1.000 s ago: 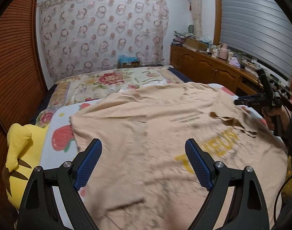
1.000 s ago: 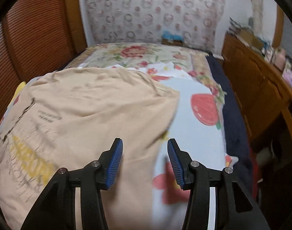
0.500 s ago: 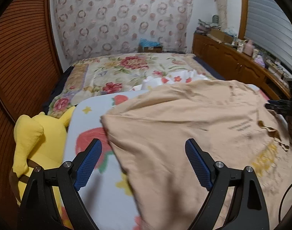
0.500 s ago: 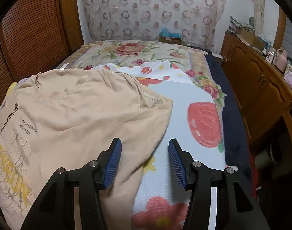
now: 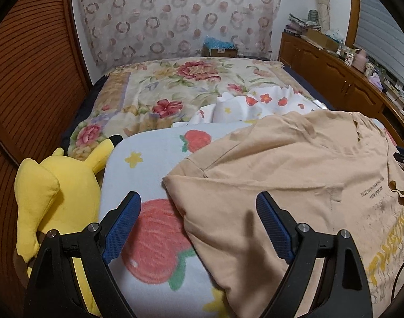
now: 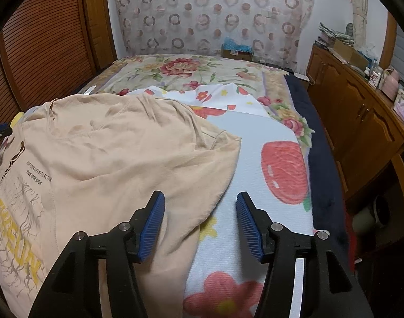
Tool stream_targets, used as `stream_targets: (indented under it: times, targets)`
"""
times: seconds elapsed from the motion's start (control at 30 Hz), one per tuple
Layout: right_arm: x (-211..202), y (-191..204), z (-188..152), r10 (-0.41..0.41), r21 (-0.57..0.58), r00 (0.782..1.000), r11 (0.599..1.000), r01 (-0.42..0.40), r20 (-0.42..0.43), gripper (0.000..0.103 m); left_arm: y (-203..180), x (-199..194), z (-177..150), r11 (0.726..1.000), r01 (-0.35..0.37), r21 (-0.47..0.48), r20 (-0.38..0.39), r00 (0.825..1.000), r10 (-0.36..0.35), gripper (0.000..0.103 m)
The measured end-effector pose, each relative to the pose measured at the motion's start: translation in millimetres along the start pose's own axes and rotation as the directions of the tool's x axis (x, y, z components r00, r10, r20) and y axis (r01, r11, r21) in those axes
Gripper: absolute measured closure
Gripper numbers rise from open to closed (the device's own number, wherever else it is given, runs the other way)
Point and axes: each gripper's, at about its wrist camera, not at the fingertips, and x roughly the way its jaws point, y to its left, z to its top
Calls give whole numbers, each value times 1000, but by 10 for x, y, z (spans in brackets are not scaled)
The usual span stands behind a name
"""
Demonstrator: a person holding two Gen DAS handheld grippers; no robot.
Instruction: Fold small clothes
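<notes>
A beige T-shirt [image 5: 294,175] with yellow lettering lies spread, print side up, on a white strawberry-print blanket [image 5: 149,164] on the bed. My left gripper [image 5: 199,225] hangs wide open above the shirt's left sleeve edge, holding nothing. In the right wrist view the same T-shirt [image 6: 109,159] fills the left half. My right gripper [image 6: 200,222] hovers over the shirt's right sleeve edge, jaws opening, with no cloth pinched between the blue pads [image 6: 151,225]. The other gripper's tip shows at the far edge of each view.
A yellow plush toy [image 5: 53,198] lies at the bed's left side beside the blanket. A floral quilt [image 5: 180,87] covers the far bed. Wooden cabinets [image 6: 360,122] line the right wall, a slatted wooden panel [image 5: 29,79] the left.
My left gripper swung left from above the shirt's middle to its left sleeve edge. The right gripper's jaws widened a little and barely shifted.
</notes>
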Motion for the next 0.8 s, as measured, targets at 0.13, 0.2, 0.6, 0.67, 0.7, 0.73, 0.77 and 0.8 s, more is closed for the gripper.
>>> stream_targets:
  times: [0.13,0.2,0.6,0.67,0.7,0.73,0.77,0.8]
  targets:
    - [26,-26,17,3,1,1000,1000,-3,-2,43,22,64,9,1000,8,0,-15,1000,-8,14]
    - [27,-28,13,1,1,1000,1000,-1,-2,41,44,92,5,999,41,-14,-28,999,-41,20]
    - [82,-63,101,28,-19,999,999,-29,-15,41,129,116,10,991,113,-68,-42,992,-116,54]
    - [127,-58,152,40,-28,999,999,-40,-23,41,133,127,19,992,108,-65,-42,993,-110,54]
    - [153,-50,184,45,-34,999,998,-45,-26,41,137,131,21,992,105,-65,-42,993,-108,54]
    - [180,-48,213,44,-40,999,998,-45,-30,41,137,133,24,993,103,-64,-41,994,-106,54]
    - [201,-51,235,47,-42,998,998,-48,-32,41,136,139,27,993,101,-63,-42,994,-104,54]
    - [223,-54,258,50,-46,998,998,-52,-35,41,133,143,31,993,98,-61,-43,994,-101,54]
